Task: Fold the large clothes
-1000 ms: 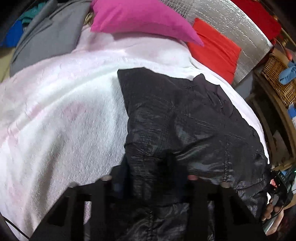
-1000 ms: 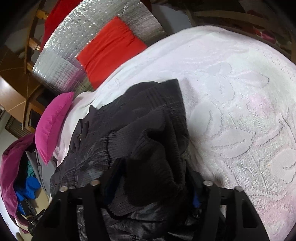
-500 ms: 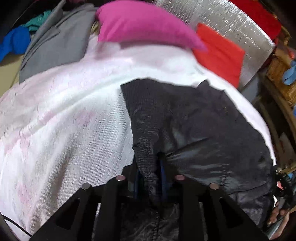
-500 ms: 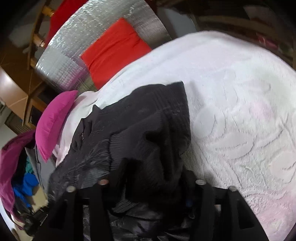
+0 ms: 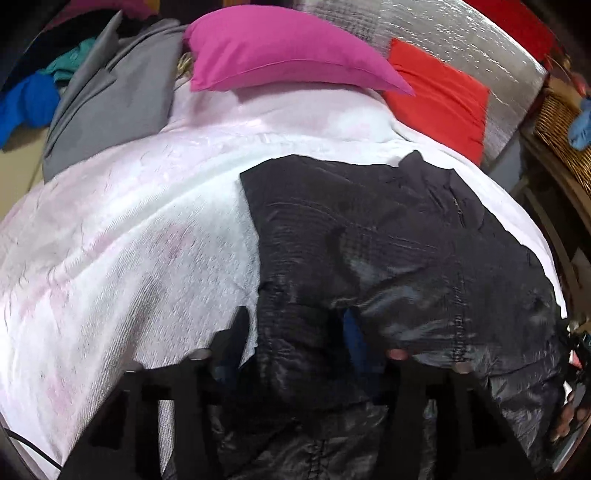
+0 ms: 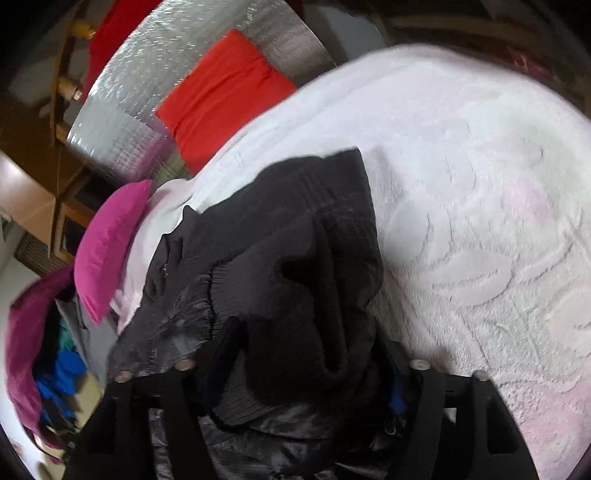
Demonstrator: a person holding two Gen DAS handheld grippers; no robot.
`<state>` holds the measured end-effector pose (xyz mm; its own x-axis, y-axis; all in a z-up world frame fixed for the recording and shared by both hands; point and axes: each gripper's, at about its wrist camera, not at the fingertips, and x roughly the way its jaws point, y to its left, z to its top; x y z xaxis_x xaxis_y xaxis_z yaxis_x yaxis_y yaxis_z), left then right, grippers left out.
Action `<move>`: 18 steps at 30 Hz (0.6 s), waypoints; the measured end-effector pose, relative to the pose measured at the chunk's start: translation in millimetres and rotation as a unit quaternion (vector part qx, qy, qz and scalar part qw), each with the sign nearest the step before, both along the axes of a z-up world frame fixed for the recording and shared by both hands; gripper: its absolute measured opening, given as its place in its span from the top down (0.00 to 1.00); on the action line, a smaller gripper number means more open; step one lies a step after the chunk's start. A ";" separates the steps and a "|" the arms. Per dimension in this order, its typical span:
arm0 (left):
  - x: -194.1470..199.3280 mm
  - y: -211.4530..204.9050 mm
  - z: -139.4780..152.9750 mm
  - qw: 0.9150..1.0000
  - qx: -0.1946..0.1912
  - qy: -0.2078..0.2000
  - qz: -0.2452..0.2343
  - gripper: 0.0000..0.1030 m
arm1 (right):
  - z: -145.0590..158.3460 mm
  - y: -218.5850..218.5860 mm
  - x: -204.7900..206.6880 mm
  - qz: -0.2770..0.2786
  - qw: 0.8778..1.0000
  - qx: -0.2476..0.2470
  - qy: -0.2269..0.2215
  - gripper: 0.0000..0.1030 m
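Observation:
A black shiny jacket [image 5: 388,229] lies crumpled on a white bed blanket [image 5: 129,240]. My left gripper [image 5: 295,332] sits low over the jacket's near left edge. Its jaws are opening, a fold of jacket stands between them, and the left finger [image 5: 236,328] is off the cloth over the blanket. In the right wrist view the jacket [image 6: 280,229] is bunched, ribbed hem uppermost, on the blanket [image 6: 461,184]. My right gripper [image 6: 310,354] is shut on that thick bundle of black fabric, which hides most of both pads.
A magenta pillow [image 5: 280,55] and a red pillow [image 5: 439,99] lean on a silver foil headboard [image 5: 461,33]. Grey clothing [image 5: 110,107] and blue garments pile at the bed's left. A wicker basket [image 5: 561,129] stands right. A person's hand [image 5: 565,417] shows at the lower right.
The left jaws pinched narrow on a jacket fold half a second ago and have since spread apart. The right gripper keeps its hold on the bundle, hardly moved.

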<state>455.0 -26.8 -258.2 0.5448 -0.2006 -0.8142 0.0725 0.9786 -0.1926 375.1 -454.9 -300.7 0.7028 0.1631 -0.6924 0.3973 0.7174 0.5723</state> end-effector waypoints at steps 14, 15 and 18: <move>-25.6 12.4 17.8 0.999 0.012 -0.016 0.034 0.48 | 25.7 -14.5 -27.0 -0.060 0.998 0.030 -0.013 0.37; -31.8 12.1 23.3 0.999 0.016 -0.028 0.035 0.47 | 34.2 -14.5 -34.0 -0.070 0.997 0.024 -0.026 0.35; -58.5 4.7 42.3 0.996 0.032 -0.077 0.023 0.36 | 62.4 -10.4 -59.0 -0.088 0.994 -0.002 -0.070 0.32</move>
